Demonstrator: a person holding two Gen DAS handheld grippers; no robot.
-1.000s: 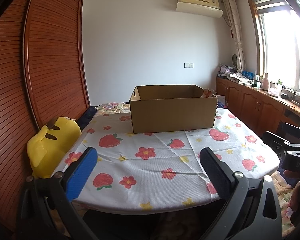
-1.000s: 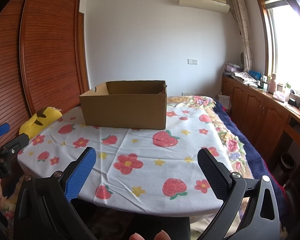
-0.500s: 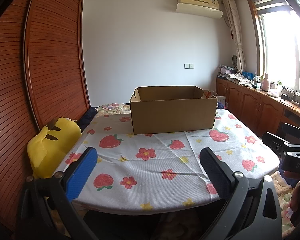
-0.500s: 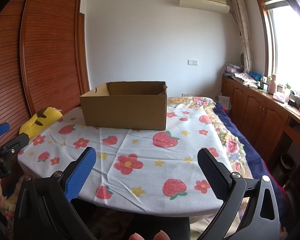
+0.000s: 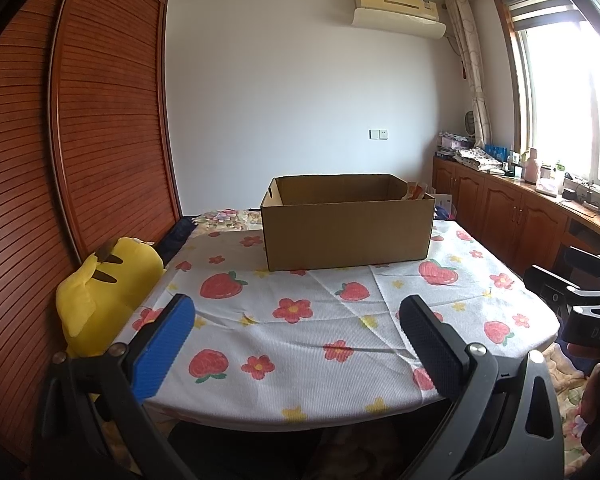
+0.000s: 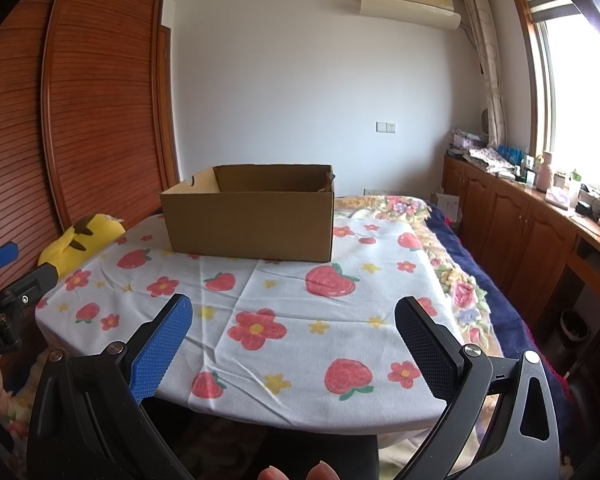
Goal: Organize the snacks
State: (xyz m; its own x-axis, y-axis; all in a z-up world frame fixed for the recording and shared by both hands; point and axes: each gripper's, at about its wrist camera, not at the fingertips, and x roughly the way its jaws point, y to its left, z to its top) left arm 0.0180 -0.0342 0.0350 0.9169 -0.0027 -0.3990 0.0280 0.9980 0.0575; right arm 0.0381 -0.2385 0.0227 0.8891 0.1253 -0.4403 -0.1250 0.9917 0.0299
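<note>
one cardboard box (image 5: 346,228), two open claws (image 5: 296,344); (image 6: 292,344)

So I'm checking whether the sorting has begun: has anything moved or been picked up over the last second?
Nothing visibly changed. The left gripper and right gripper both stay open and empty at the near edge of the table. The cardboard box sits where it was on the strawberry cloth, and the yellow plush toy is still beside the table.

A yellow plush toy (image 5: 104,288) lies beside the strawberry-print tablecloth (image 5: 340,320), below a louvred wardrobe (image 5: 100,128).
</note>
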